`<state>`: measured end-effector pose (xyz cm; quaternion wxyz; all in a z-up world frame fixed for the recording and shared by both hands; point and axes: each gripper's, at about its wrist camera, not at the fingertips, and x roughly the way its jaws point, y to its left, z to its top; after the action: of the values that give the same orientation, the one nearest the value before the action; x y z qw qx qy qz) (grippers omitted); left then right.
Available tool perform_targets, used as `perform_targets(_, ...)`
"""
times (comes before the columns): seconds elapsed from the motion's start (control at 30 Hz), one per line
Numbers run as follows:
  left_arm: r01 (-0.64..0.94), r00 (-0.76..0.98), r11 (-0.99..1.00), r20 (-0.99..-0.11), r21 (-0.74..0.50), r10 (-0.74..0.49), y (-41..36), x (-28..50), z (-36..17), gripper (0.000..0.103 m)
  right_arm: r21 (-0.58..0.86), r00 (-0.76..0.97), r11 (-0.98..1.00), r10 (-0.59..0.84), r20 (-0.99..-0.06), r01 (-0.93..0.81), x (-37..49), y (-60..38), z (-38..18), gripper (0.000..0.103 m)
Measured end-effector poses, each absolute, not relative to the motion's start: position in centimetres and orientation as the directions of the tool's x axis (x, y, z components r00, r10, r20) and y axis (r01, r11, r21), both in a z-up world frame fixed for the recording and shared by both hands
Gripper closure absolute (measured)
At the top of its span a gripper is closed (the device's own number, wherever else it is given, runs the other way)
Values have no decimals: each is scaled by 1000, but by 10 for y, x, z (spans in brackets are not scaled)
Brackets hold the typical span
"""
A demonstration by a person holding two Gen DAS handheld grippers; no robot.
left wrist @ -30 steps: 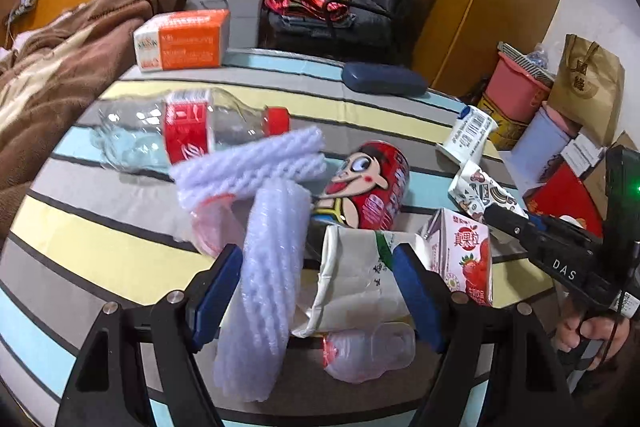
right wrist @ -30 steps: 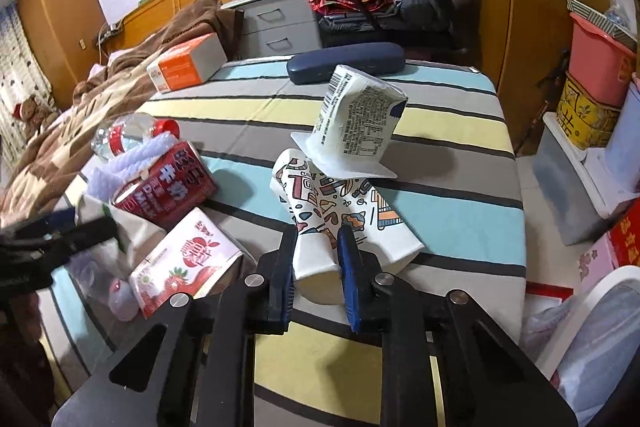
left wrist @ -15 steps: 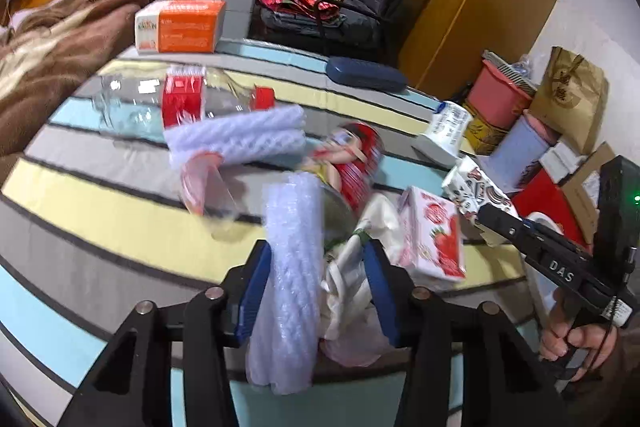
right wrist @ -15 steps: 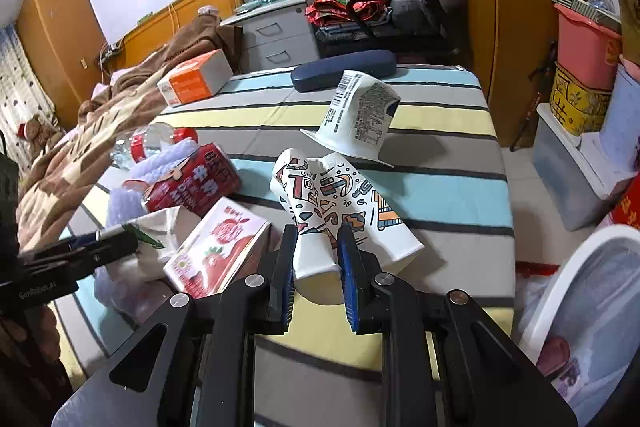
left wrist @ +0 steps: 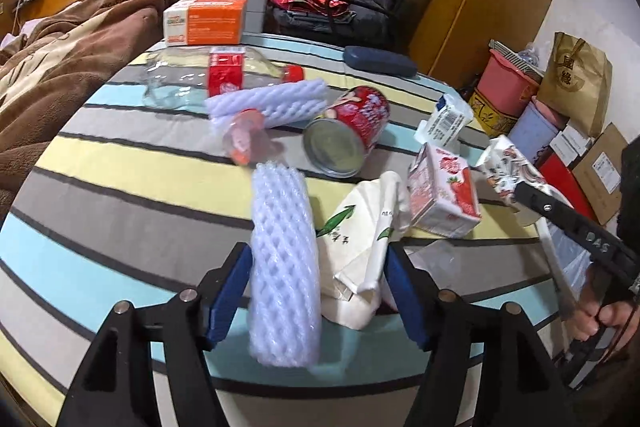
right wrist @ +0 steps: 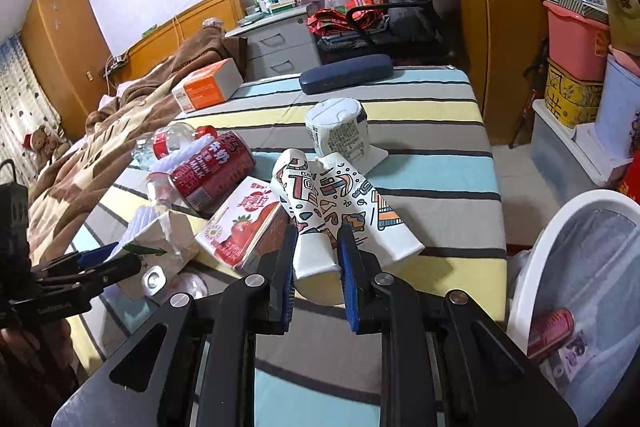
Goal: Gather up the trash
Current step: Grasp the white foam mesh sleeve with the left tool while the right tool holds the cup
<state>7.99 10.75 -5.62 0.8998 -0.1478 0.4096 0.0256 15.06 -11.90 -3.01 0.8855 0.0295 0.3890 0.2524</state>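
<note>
My left gripper is shut on a white foam net sleeve and a crumpled white paper bag, held together above the striped table. My right gripper is shut on a patterned paper cup, with a second patterned cup beside it. On the table lie a strawberry milk carton, a red can, a clear bottle, another foam sleeve and a white cup.
A white bin with a plastic liner stands right of the table and holds a red can. An orange box and a dark glasses case sit at the far edge. A brown blanket lies left.
My left gripper closed on the foam sleeve and paper bag and lifted them back; the red can rolled. My right gripper rose with the cup, and the bin came into view.
</note>
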Motion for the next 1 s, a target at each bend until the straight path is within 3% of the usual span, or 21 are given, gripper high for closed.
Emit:
perform_targets(0.23,-158,714,944,-693,-290,-94,127,59,-50,32,259,581,865,484,-654,-430,137,-121,-27,83)
perform_targets(0.4,-189,675,931,-730,-313,-109,136,69,-62,31,267,585,866,487,-649,-423,135,-121,-27,83)
perform_targets(0.53,-189,731,905,-670,-381,-130,146,59,-53,31,264,587,869,481,-651,-418,130,-122,-28,83)
perform_targets(0.7,-220,765,902,-640,-373,-78,156,44,-43,26,262,590,870,480,-649,-419,128,-123,-28,83)
perform_targets(0.93,-300,674,912,-739,-280,-5,167,68,-58,24,253,594,871,476,-649,-422,129,-119,-28,83)
perform_targets(1.0,-305,630,911,-776,-277,-25,165,77,-71,31,250,595,872,474,-649,-421,128,-118,-27,83)
